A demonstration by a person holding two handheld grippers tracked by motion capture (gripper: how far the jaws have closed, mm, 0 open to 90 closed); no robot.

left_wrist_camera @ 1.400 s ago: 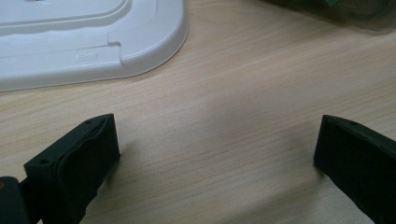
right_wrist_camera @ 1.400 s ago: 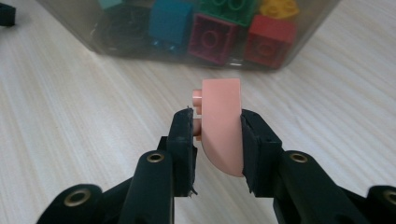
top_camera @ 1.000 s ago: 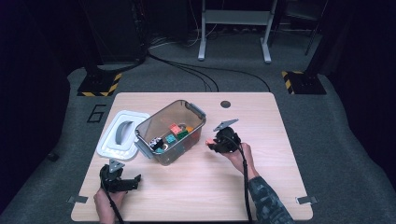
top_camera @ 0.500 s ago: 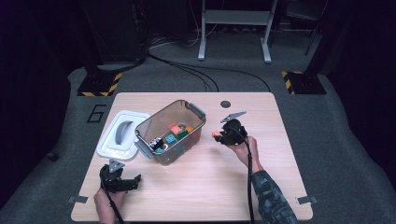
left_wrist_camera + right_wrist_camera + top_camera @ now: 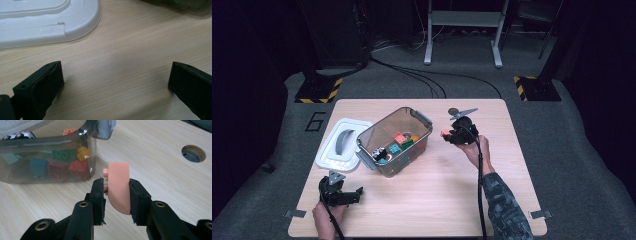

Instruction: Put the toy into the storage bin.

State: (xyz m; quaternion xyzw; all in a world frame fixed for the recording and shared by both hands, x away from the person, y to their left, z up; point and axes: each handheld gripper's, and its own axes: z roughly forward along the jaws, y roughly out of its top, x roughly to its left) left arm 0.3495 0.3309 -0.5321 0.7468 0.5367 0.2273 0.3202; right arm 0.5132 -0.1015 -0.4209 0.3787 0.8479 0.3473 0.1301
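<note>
My right gripper [image 5: 116, 192] is shut on a pink rounded brick [image 5: 118, 187], held on edge with its studs facing left. In the high view this gripper [image 5: 447, 136] hangs above the table just right of the clear plastic bin [image 5: 371, 136], the pink brick [image 5: 445, 132] at its tip. The bin [image 5: 92, 143] holds several coloured bricks and a small toy car [image 5: 17, 135]. My left gripper [image 5: 358, 192] rests low at the table's front left, and its jaws stand wide open over bare wood [image 5: 116, 72] with nothing between them.
The bin's white lid [image 5: 339, 145] lies flat to the left of the bin, and its corner [image 5: 50, 22] lies just ahead of my left gripper. A round cable hole [image 5: 193, 153] sits in the tabletop to the right of the bin. Black cables trail from both grippers.
My right gripper has lifted and moved away from the person toward the bin's far right corner, the pink brick still in it. The left gripper has stayed put.
</note>
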